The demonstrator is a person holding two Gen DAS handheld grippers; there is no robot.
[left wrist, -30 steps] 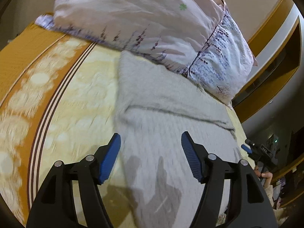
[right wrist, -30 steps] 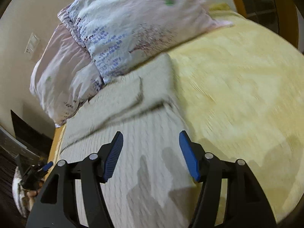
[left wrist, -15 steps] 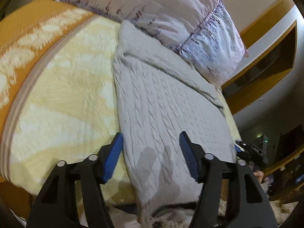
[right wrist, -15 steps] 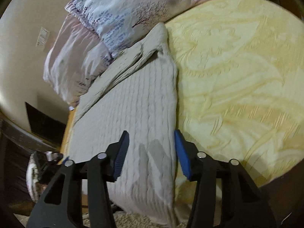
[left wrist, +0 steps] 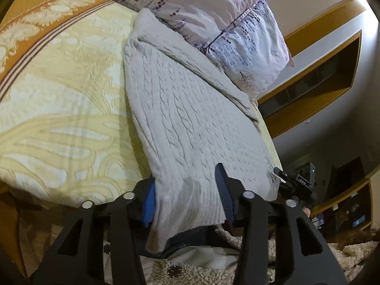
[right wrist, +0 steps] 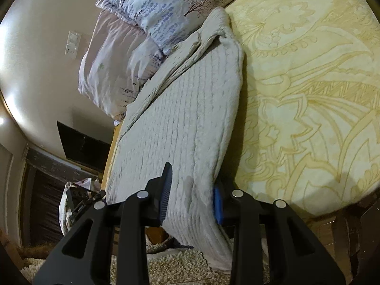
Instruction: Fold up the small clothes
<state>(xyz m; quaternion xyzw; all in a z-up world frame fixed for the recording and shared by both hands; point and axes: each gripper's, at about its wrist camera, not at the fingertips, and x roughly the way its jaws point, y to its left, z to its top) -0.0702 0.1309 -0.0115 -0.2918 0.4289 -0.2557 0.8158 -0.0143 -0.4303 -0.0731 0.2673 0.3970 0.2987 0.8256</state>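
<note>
— Where is the garment lying, and how far along is the folding?

— The pale grey cable-knit sweater is lying lengthwise near the edge of the bed, its far end touching the floral lilac-and-white pillows, its near hem hanging over the edge towards the shaggy cream rug. One sleeve looks tucked in along the pillow side, so I'm judging a first fold done; the lengthwise fold is not yet made.

— And your fingers?

— I'm closing my left gripper around one hem corner and my right gripper around the other. Knit is sitting between the blue pads of each, but I'm not yet seeing them pinching it flat, so I'm calling both unclenched and closing.

— What surrounds it?

— The yellow patterned bedspread is spreading away beside the sweater, with an orange border further out.
</note>
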